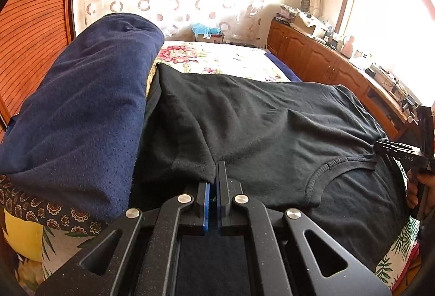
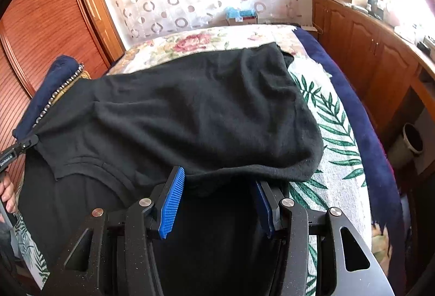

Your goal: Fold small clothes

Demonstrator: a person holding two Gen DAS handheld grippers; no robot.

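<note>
Black shirt [image 1: 272, 119] lies across the bed [image 1: 217, 56], collar near, long axis left-right. Left gripper [image 1: 214, 173] pinches its sleeve; right gripper [image 2: 220, 181] stands spread. Blue blanket [image 1: 81, 105] crowds the left.

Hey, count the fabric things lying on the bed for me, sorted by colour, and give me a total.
Black: 1, the black T-shirt, its sleeve edge pinched in the left gripper.
Navy: 1, the rolled navy cloth beside the shirt.
Floral or leaf print: 1, the bed cover underneath.
Total: 3
</note>
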